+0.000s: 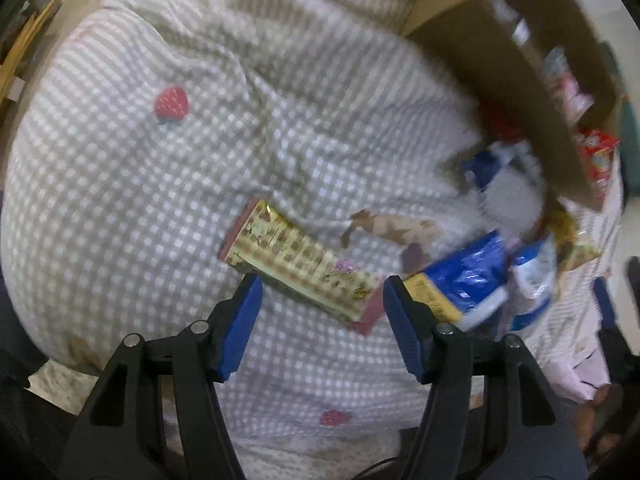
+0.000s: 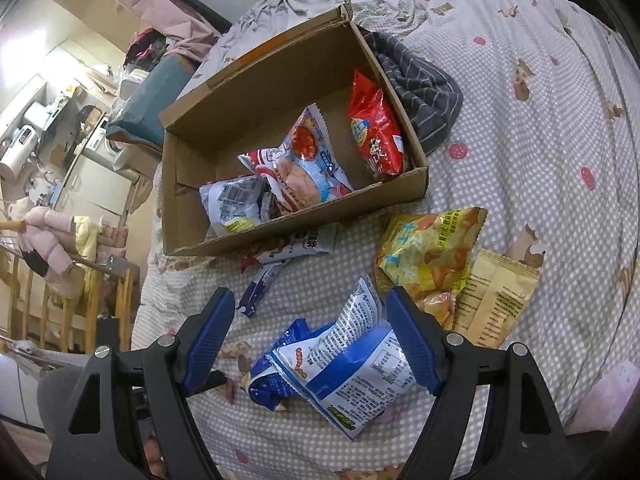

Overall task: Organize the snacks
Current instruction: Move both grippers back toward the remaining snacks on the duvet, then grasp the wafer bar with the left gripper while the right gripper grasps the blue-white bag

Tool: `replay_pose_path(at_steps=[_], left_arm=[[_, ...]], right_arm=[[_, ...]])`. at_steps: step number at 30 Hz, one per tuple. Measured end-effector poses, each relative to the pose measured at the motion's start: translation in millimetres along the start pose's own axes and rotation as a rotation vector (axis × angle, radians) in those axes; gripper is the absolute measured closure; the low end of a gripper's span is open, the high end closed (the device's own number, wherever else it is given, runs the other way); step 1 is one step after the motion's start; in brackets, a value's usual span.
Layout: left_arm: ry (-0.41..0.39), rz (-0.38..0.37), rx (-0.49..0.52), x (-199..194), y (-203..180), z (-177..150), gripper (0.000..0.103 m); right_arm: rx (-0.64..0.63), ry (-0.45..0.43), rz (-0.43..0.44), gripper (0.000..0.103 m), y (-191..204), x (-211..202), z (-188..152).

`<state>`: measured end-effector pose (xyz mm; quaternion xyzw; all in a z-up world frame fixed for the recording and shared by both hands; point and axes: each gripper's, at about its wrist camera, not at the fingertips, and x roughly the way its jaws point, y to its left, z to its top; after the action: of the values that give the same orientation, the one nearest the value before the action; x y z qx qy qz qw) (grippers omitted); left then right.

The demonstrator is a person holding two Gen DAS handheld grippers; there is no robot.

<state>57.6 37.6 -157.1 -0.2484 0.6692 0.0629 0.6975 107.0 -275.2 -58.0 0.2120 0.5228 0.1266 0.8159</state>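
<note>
— While your left gripper [image 1: 322, 284] points down at the checked bedcover [image 1: 160, 184], what sits ahead of it?

— A long flat snack pack [image 1: 298, 266] with a checked print, lying diagonally just beyond the fingertips. Your jaws stand apart, touching nothing; I'd judge they're spread to straddle its narrow width. That view is blurred, so the blue packets [image 1: 476, 284] further right are hard to read.

— And over on your right side?

— The cardboard box [image 2: 192, 216] rests open on the bed, already holding a white packet [image 2: 236, 204], a pale blue one [image 2: 308, 160] and a red bag [image 2: 376, 136], which suggests it's your collecting bin. Loose snacks lie just in front of it, probably for easy reach.

— What about your right gripper [image 2: 310, 306]?

— Open wide, hovering over a blue-and-white packet [image 2: 348, 372] lying crumpled between the fingers; the pads don't press it. Just right of that lie a yellow chip bag [image 2: 432, 256] and a tan sachet [image 2: 496, 300], partly overlapped.
</note>
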Motion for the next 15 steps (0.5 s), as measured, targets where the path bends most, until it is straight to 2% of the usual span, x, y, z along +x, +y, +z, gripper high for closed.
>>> replay_pose_path(at_steps=[1, 2, 5, 6, 9, 10, 12, 15], left_arm=[[-0.037, 0.014, 0.005, -4.8, 0.5, -2.1, 0.044], [-0.033, 0.012, -0.001, -2.7, 1.1, -2.1, 0.044], [0.092, -0.02, -0.062, 22.4, 2.6, 2.9, 0.044], [0.112, -0.019, -0.082, 27.6, 2.6, 1.8, 0.044], [0.084, -0.015, -0.083, 31.7, -1.4, 10.5, 0.044], [0.041, -0.025, -0.061, 26.0, -4.8, 15.4, 0.047], [-0.012, -0.003, 0.008, 20.8, -16.8, 24.9, 0.064], [-0.009, 0.018, 0.088, 23.7, -28.5, 27.7, 0.074]], right_arm=[[0.005, 0.0, 0.001, 0.022, -0.7, 0.5, -0.1], [0.01, -0.001, 0.001, 0.022, -1.9, 0.6, 0.0], [0.014, -0.002, -0.001, 0.022, -2.8, 1.2, 1.3], [0.015, -0.002, 0.0, 0.022, -2.4, 1.0, 1.7], [0.019, -0.003, -0.001, 0.022, -4.1, 0.1, 2.7], [0.024, 0.0, 0.0, 0.022, -5.6, -0.4, 2.6], [0.053, 0.013, 0.012, 0.022, -12.5, -1.5, 0.9], [0.137, 0.063, 0.044, 0.022, -28.7, -0.3, -5.0]])
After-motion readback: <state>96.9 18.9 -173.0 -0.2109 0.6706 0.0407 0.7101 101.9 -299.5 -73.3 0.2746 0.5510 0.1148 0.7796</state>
